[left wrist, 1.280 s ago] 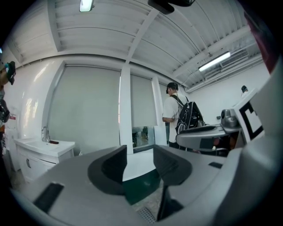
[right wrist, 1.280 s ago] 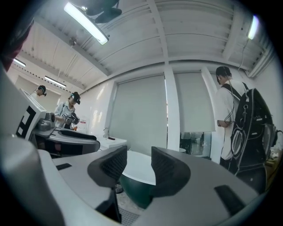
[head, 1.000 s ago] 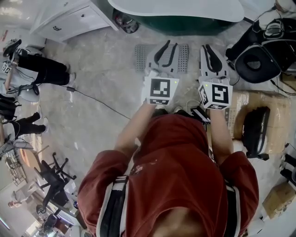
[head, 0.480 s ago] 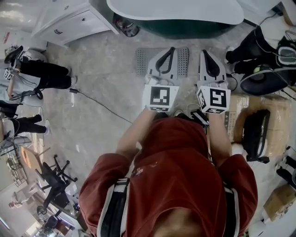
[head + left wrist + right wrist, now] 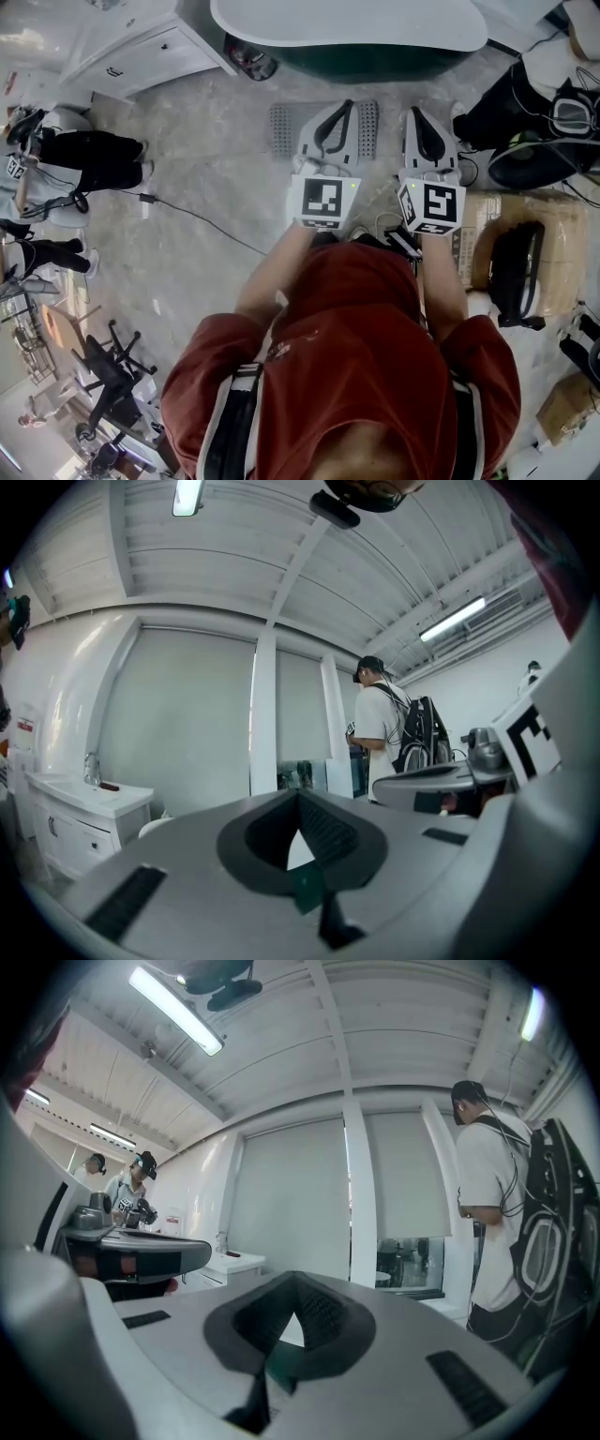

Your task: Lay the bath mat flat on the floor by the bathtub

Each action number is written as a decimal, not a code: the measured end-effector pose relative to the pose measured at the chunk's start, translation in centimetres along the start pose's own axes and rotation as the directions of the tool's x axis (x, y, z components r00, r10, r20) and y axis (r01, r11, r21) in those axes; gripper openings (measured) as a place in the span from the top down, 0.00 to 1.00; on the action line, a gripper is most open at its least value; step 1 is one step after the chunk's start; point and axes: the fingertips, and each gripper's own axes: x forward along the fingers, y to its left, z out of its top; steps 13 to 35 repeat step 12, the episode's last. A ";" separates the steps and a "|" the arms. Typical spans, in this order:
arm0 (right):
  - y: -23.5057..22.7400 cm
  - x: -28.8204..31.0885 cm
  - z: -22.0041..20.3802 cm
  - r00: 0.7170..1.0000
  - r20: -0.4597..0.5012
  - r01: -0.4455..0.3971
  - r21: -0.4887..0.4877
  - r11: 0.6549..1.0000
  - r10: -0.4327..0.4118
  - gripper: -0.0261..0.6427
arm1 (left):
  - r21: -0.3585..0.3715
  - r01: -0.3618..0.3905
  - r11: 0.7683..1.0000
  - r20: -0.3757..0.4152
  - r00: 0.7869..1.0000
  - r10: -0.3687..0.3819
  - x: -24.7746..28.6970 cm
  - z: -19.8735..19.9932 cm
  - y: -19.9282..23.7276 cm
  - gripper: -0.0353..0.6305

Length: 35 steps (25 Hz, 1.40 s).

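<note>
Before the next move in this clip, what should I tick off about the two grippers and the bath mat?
1. Left gripper empty: ok, jaws together, nothing between them.
2. Right gripper empty: ok, jaws together, nothing held.
3. Bath mat on the floor by the bathtub: ok, it lies just in front of the tub.
4. Mat flat all over: cannot tell; both visible ends look flat, but the middle is hidden behind the left gripper.
5. Cable clear of the mat: ok, it runs across the floor off to the mat's left.
</note>
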 end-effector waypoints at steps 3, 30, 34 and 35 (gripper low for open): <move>-0.4 -0.3 0.0 1.000 0.000 0.002 -0.007 1.000 -0.002 0.95 | 0.002 0.004 1.000 0.000 1.000 -0.004 0.2 0.0 -0.6 0.93; -0.4 0.0 -0.3 1.000 -0.014 0.003 -0.012 1.000 -0.004 0.95 | -0.005 0.013 1.000 -0.011 1.000 -0.013 0.3 -0.4 -0.5 0.93; -0.4 0.0 -0.3 1.000 -0.014 0.003 -0.012 1.000 -0.004 0.95 | -0.005 0.013 1.000 -0.011 1.000 -0.013 0.3 -0.4 -0.5 0.93; -0.4 0.0 -0.3 1.000 -0.014 0.003 -0.012 1.000 -0.004 0.95 | -0.005 0.013 1.000 -0.011 1.000 -0.013 0.3 -0.4 -0.5 0.93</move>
